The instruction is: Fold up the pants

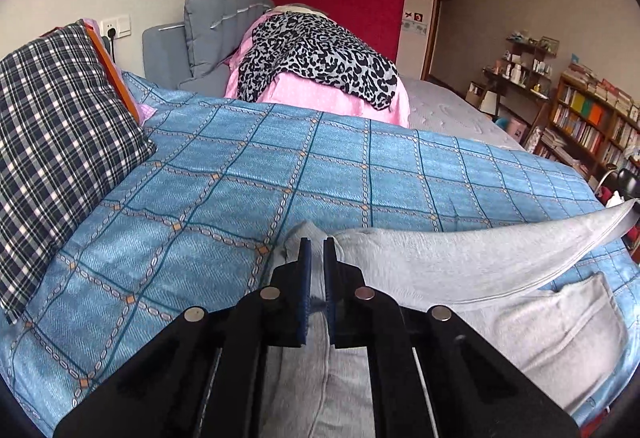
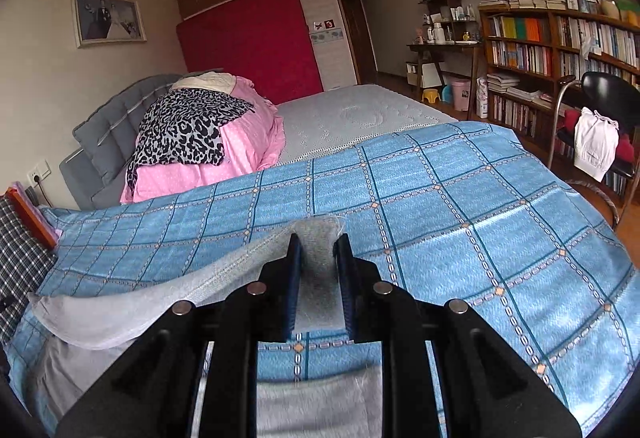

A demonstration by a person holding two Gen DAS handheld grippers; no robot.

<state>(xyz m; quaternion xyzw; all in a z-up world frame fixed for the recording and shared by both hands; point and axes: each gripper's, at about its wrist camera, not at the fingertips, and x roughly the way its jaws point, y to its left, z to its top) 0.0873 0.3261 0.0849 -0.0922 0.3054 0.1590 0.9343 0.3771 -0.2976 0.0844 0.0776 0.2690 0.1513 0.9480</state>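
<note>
No text, label or number is legible anywhere.

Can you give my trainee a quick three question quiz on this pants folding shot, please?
1. True or false: both grippers are shut on the grey pants.
2. What do the pants lie on?
A. a bare wooden floor
B. a blue checked bedspread
C. a glass table
3. In the left wrist view, which side of the left gripper does the lifted fabric stretch toward?

Key
1. True. The left gripper and the right gripper each pinch grey fabric between their fingers.
2. B.
3. Toward the right of the picture, where the raised edge hangs clear of the bedspread.
</note>
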